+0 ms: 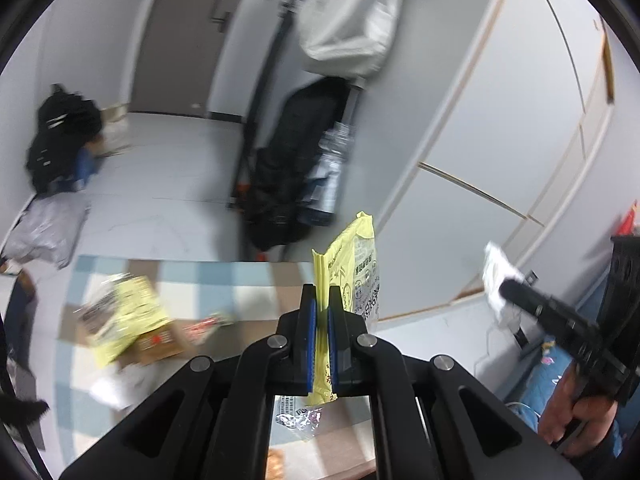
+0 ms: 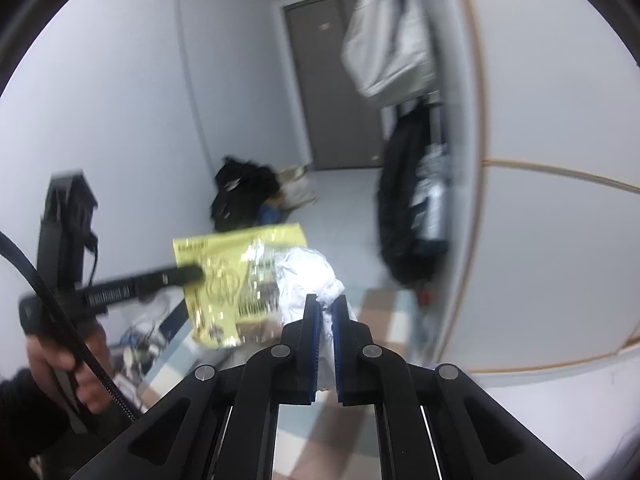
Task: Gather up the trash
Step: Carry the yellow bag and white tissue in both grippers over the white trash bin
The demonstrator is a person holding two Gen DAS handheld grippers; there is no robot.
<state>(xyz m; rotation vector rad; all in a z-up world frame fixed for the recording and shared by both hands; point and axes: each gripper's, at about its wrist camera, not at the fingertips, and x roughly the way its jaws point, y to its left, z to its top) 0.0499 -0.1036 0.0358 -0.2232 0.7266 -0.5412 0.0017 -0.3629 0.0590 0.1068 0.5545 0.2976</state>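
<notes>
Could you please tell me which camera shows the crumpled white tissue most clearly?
The right wrist view: the crumpled white tissue fills mid-frame, pinched in the right gripper. The left wrist view shows it small and blurred near the edge.

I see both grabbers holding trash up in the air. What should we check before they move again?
1. Left gripper pinching the yellow wrapper: ok.
2. Right gripper pinching the crumpled white tissue: ok.
3. Both pieces lifted off the checkered table: ok.
4. Table cleared: not ok, another yellow packet lies there.
5. Where the bin is: cannot tell.
</notes>
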